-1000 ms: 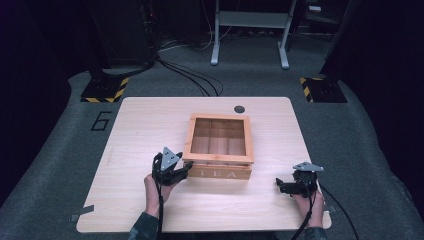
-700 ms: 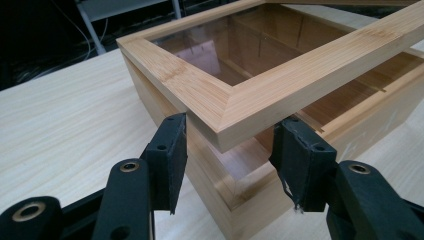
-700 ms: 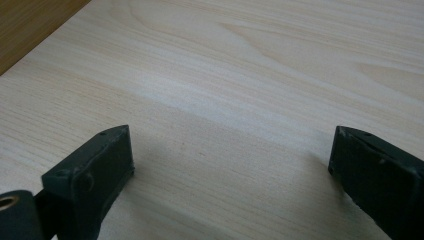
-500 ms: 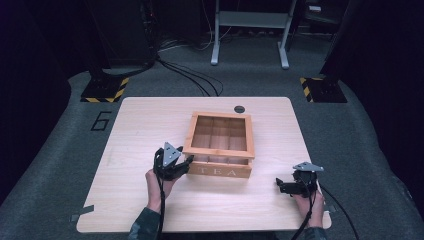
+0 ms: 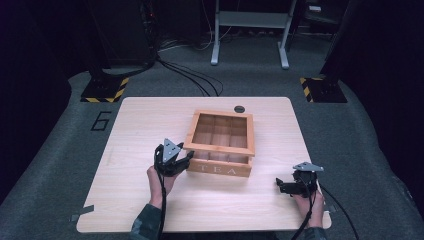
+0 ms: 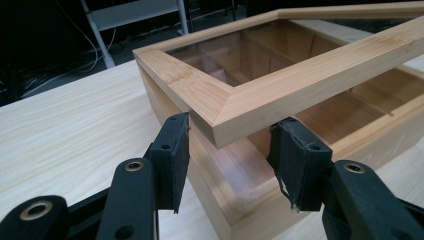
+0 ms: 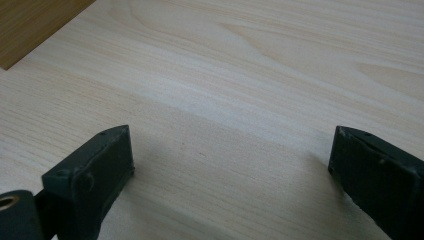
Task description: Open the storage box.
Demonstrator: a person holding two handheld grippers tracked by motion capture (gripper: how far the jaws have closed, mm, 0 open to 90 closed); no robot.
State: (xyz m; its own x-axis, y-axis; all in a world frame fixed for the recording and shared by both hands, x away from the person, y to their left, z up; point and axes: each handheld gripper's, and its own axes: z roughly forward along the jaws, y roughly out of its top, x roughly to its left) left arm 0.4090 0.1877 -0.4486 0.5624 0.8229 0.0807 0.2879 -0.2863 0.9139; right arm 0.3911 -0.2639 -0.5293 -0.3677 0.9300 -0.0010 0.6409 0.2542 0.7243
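High view: the wooden tea box (image 5: 221, 144) sits mid-counter (image 5: 135, 130), its "TEA" front facing the near edge, long axis running left to right. Its glass-paned lid (image 5: 222, 131) is tilted up at the front. The left hand-held gripper (image 5: 186, 158) is at the lid's near-left corner; the right hand-held gripper (image 5: 278, 185) rests near-right, well apart.

Left gripper view: the left hand-held gripper (image 6: 231, 142) has just been closing, and its jaws clamp the lid's (image 6: 280, 75) corner, raised off the box (image 6: 220, 185).

Right gripper view: the right hand-held gripper (image 7: 231, 160) has its jaws wide apart over bare counter (image 7: 240, 85).

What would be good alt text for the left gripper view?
The left gripper grips the near corner of the lid of a wooden tea box, its fingers on either side, the lid raised above the box. A pale wooden table lies beneath.
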